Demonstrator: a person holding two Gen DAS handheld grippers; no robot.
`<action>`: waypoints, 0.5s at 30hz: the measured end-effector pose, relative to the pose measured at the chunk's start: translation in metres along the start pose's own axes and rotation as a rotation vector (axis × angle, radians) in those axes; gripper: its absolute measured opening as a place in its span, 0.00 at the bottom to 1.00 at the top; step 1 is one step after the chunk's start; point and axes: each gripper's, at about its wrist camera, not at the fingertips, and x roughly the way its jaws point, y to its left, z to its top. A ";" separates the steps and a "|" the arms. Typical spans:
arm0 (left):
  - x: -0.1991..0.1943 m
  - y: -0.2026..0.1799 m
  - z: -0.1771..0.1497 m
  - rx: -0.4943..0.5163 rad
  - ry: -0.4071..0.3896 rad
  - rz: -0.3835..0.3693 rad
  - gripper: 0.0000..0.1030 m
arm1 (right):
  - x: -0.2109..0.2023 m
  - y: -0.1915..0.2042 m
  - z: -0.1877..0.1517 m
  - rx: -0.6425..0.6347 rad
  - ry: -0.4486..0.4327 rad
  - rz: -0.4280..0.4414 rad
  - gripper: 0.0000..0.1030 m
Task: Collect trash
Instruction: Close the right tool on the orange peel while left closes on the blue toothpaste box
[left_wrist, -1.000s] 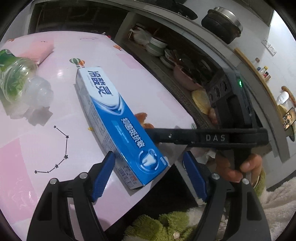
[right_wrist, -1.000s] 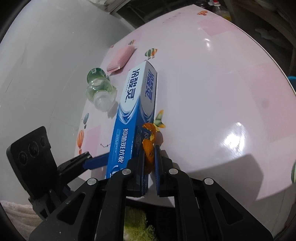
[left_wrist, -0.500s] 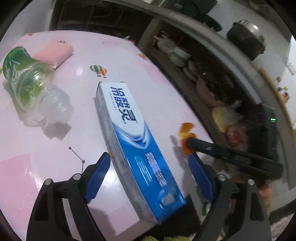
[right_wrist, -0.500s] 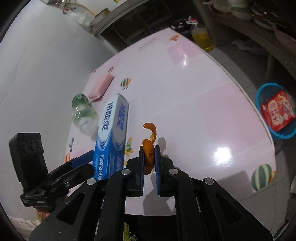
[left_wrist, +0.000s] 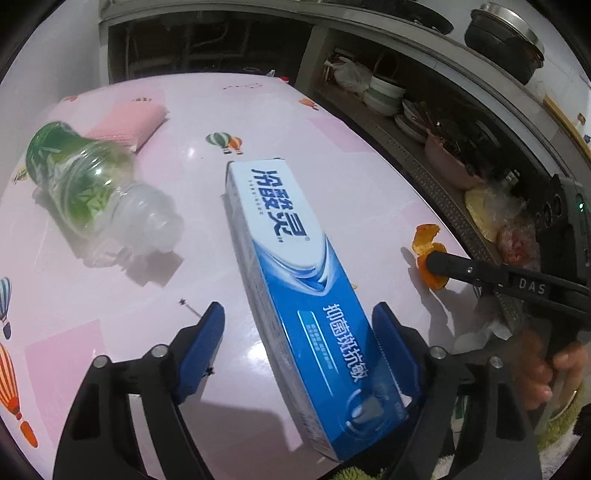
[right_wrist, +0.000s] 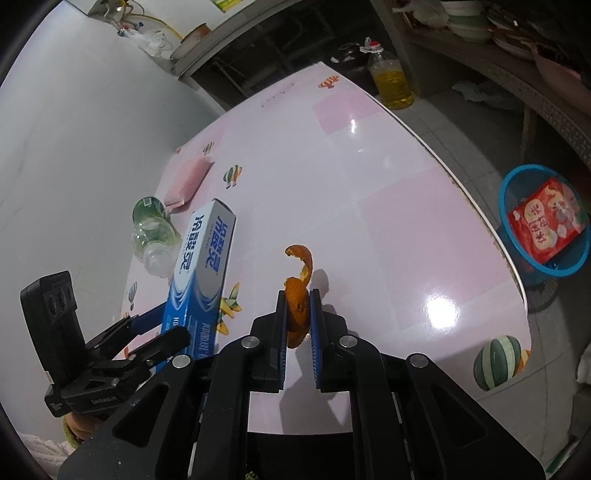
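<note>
A blue and white toothpaste box (left_wrist: 295, 280) lies on the pink table, its near end between the open jaws of my left gripper (left_wrist: 299, 328); whether the pads touch it I cannot tell. It also shows in the right wrist view (right_wrist: 201, 273). My right gripper (right_wrist: 298, 306) is shut on a curled orange peel (right_wrist: 297, 295) and holds it above the table; the peel also shows in the left wrist view (left_wrist: 428, 251). A clear plastic bottle (left_wrist: 92, 195) with a green label lies on its side to the left of the box.
A pink sponge (left_wrist: 129, 123) lies beyond the bottle. A blue basket (right_wrist: 543, 225) holding a red packet stands on the floor right of the table (right_wrist: 388, 206). An oil bottle (right_wrist: 389, 79) stands past the far edge. Shelves with bowls (left_wrist: 384, 99) run along the right.
My right gripper has lifted the orange peel up and away from the toothpaste box, to the right. My left gripper stays open around the box's near end.
</note>
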 end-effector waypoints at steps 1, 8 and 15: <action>-0.001 0.001 0.001 -0.003 -0.004 0.000 0.77 | 0.001 0.001 0.001 -0.002 0.000 -0.001 0.11; 0.004 -0.005 0.017 0.006 -0.008 0.014 0.77 | 0.010 0.001 0.004 -0.017 0.009 -0.001 0.13; 0.016 -0.008 0.025 0.017 0.012 0.045 0.66 | 0.012 -0.003 0.006 -0.010 0.013 0.001 0.20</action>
